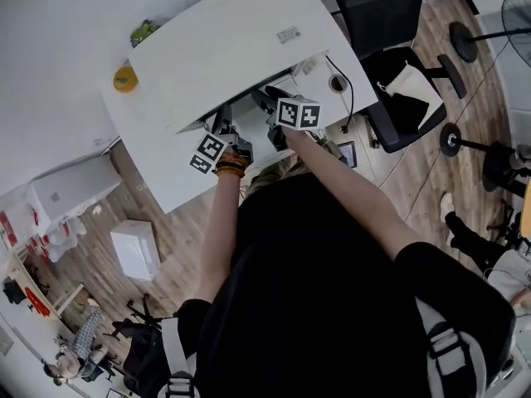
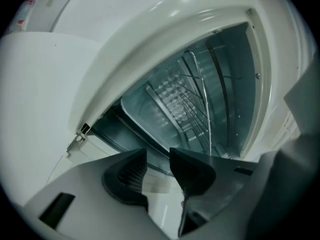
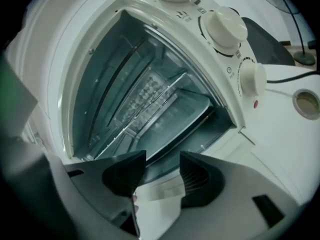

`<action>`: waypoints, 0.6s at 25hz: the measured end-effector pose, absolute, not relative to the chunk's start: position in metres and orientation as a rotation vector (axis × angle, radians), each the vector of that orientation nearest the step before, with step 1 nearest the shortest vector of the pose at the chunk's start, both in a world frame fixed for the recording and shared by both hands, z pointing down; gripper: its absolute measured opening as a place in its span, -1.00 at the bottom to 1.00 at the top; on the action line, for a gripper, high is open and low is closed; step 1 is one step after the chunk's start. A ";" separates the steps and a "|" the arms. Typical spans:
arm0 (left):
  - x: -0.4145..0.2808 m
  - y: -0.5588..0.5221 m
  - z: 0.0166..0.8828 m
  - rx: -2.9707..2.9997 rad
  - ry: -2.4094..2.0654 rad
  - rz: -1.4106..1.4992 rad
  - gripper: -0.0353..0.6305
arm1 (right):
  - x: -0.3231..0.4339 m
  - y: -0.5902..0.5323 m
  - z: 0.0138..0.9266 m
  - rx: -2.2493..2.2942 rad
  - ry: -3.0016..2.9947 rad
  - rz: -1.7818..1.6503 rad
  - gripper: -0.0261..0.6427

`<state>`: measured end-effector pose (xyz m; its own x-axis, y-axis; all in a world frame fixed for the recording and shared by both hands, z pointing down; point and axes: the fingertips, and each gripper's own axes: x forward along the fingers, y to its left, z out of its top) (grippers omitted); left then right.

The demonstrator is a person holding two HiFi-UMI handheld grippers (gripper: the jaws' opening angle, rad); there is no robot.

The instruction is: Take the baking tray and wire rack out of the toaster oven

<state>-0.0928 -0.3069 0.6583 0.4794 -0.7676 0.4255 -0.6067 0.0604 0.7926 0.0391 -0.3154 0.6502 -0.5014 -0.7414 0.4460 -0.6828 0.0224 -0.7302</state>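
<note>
Both tongs are at the open mouth of the white toaster oven (image 3: pixel 75 44), which stands on the white table (image 1: pixel 158 172) at upper centre of the head view.

- Left tongs (image 2: pixel 157 156): partly open, nothing between them.
- Right tongs (image 3: pixel 162 159): wider, also empty.
- Shiny metal baking tray (image 3: pixel 187 116): low inside the oven.
- Thin wire rack (image 3: pixel 150 101): slotted above the tray.

Neither is touched yet. Step in hand looks like the reach-in. The next move likely calls for pinching the tray's front lip and drawing it out level.

Light-brown wood-plank floor (image 1: pixel 91 264). White counter (image 1: pixel 158 168) at centre. Black office chair (image 1: pixel 383 23) on a wheeled base just beside the counter, at right. White box (image 1: pixel 135 249) on the floor, lower left. Standing fan (image 1: pixel 518 19) at far right edge. Even indoor light.
</note>
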 end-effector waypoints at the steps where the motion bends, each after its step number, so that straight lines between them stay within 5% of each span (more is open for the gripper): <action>1: -0.095 -0.309 0.659 1.614 -1.208 -0.197 -0.53 | 0.040 -0.319 0.651 -1.525 2.177 -1.524 -0.30; 15: -0.100 -0.336 0.664 1.544 -1.179 -0.279 -0.49 | 0.062 -0.364 0.672 -1.558 1.910 -1.613 -0.30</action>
<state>-0.0996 -0.3360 0.6641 0.4732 -0.7844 0.4011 -0.5218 0.1173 0.8450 0.0621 -0.3642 0.6722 -0.4264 -0.7862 0.4472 -0.5726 -0.1481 -0.8063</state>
